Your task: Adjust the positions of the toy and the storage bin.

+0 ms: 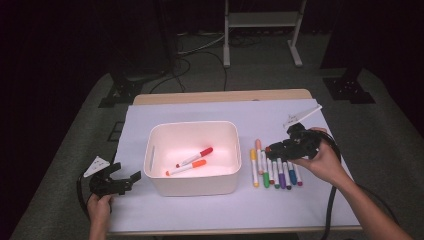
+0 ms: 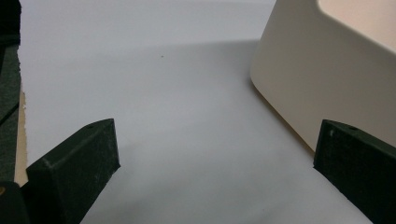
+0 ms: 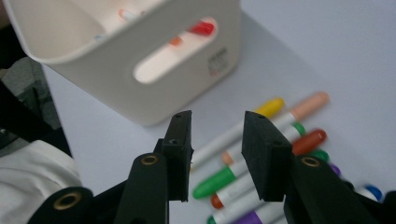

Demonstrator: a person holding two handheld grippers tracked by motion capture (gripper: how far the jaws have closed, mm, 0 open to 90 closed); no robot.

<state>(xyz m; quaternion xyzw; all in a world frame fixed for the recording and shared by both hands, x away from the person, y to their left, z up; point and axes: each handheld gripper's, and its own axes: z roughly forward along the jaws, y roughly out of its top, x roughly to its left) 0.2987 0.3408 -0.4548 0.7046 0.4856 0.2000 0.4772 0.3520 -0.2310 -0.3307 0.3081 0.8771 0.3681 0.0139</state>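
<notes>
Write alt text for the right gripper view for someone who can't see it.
The right tool, its two black jaws apart with nothing between them, hovers over a row of coloured markers lying on white paper. Behind them stands a cream plastic bin with a handle slot, red and orange markers visible inside.

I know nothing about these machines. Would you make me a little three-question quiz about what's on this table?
1. How many markers lie inside the white bin?
2. True or false: the right gripper holds a marker between its jaws.
3. Which gripper is nearer the row of markers on the paper: A) the left gripper, B) the right gripper?

Key:
1. Two: the red-capped marker and the orange-capped marker.
2. False; its jaws stand apart with nothing between them.
3. B.
</notes>
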